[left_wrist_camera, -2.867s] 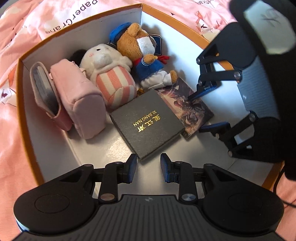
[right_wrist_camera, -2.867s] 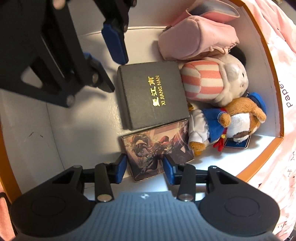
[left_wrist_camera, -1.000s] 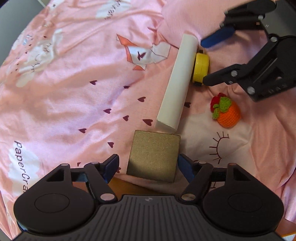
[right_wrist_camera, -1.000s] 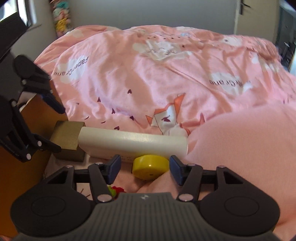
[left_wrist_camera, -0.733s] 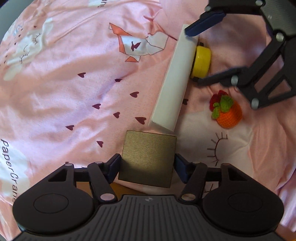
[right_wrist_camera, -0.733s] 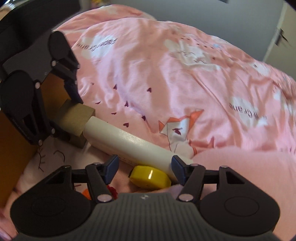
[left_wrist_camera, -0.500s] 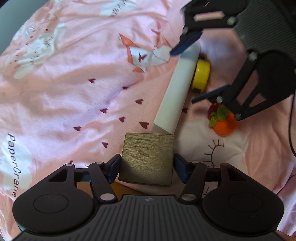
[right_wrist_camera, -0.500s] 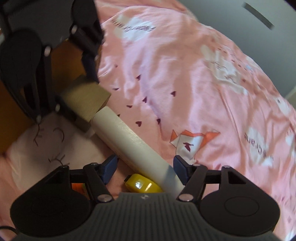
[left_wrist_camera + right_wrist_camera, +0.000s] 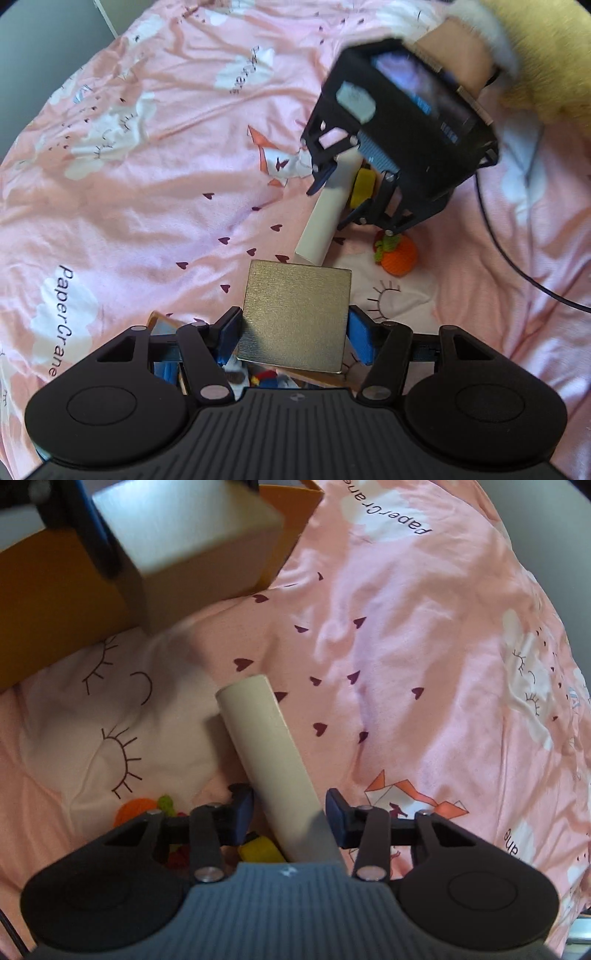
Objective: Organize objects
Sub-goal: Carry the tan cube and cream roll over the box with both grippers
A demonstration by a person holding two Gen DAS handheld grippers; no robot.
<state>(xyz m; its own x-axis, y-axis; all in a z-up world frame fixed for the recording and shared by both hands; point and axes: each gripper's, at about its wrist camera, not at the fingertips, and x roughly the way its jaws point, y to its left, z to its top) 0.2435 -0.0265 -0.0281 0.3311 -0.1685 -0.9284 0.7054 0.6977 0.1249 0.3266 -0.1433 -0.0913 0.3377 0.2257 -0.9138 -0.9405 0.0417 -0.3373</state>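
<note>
My left gripper (image 9: 295, 339) has its jaws spread wide and pressed on the two side faces of the gold box (image 9: 295, 314), which hangs clear above the bed (image 9: 147, 184), over the edge of the orange storage box (image 9: 44, 602). I judge the gold box stiff and light, and its matte faces unlikely to slip; a hold across the middle of opposite sides suits it.

My right gripper (image 9: 290, 812) straddles the near part of the cream tube (image 9: 266, 746), its jaws closing, with a little gap at each pad, so no grip yet. The tube lies on the bed, looks smooth and rigid, and may roll; I would clamp nearer its middle for balance.

Beside it lie a yellow disc (image 9: 364, 184) and a soft crocheted orange fruit (image 9: 400, 254).
</note>
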